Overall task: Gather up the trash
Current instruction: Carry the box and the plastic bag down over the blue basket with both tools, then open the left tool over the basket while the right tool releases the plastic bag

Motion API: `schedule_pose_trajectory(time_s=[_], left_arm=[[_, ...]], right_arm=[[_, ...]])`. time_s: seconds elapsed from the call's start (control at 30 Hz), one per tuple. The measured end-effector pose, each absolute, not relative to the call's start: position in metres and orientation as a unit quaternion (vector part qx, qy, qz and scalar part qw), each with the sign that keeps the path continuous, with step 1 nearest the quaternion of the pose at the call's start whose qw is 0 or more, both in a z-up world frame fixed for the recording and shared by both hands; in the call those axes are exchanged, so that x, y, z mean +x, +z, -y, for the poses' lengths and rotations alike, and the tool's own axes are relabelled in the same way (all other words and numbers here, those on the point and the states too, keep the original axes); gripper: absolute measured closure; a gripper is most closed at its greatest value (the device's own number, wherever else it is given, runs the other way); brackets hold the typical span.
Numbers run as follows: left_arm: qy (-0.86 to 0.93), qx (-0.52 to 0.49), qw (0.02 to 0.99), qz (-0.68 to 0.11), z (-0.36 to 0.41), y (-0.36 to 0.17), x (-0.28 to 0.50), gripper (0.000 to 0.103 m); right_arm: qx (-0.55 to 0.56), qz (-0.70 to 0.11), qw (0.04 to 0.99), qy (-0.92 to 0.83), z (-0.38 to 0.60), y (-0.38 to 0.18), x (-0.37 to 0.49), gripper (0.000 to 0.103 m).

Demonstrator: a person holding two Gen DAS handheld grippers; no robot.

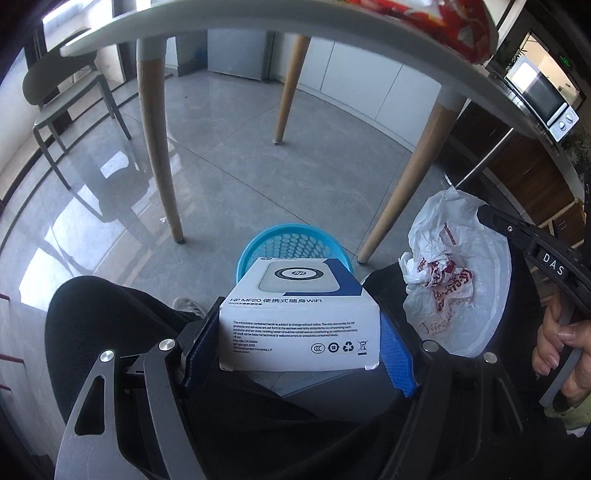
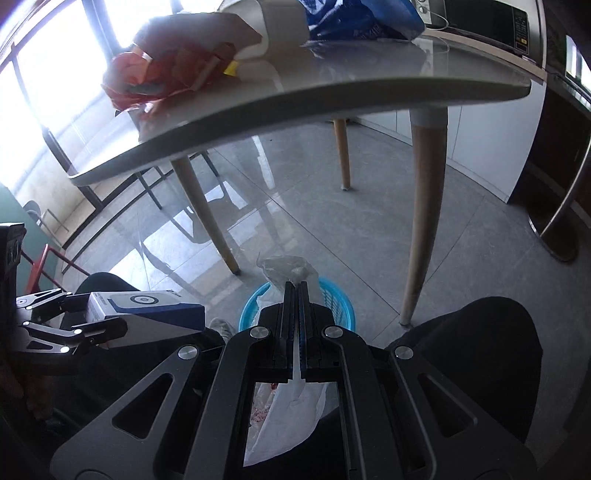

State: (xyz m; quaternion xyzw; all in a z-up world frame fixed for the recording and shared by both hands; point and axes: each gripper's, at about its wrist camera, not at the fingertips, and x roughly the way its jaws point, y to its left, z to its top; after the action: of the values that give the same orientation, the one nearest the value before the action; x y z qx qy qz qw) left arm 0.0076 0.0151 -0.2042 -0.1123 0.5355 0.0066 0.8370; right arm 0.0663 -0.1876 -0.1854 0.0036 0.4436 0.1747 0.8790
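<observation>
The left gripper [image 1: 299,332] is grasping a white and blue box [image 1: 299,317] across its width, both blue pads pressing its sides, and holding it just above the near rim of the blue basket [image 1: 295,240] on the floor. The right gripper [image 2: 296,295] is clenched fully on a white plastic bag [image 2: 291,402] with red print, a thin fold pinched between its closed fingers while the rest is hanging below; in the right wrist view its tips are sitting over the same basket. The person is sitting with a knee on each side of the basket, which is standing on the grey floor near the table [image 1: 258,26] legs.

Judging by this, 2 pieces of trash are in hand but not yet dropped. More is waiting on the table: a red wrapper [image 2: 147,81] at the left and a blue bag [image 2: 354,18] farther back. What the basket already holds I cannot tell.
</observation>
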Motion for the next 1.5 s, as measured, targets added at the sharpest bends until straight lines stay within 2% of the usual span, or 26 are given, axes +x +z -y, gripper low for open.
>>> schedule_pose_trajectory(time_s=[1.27,1.5], left_arm=[[0.04,-0.162,0.77,-0.616,-0.016,-0.307,0.099,0.028],[0.051,-0.197,0.747,-0.633,-0.03,-0.33,0.113,0.028]], right_arm=[[0.05,-0.595,0.795,0.103,0.152,-0.35,0.184,0.102],[0.06,-0.617,0.78,0.085,0.156,-0.383,0.203,0.102]])
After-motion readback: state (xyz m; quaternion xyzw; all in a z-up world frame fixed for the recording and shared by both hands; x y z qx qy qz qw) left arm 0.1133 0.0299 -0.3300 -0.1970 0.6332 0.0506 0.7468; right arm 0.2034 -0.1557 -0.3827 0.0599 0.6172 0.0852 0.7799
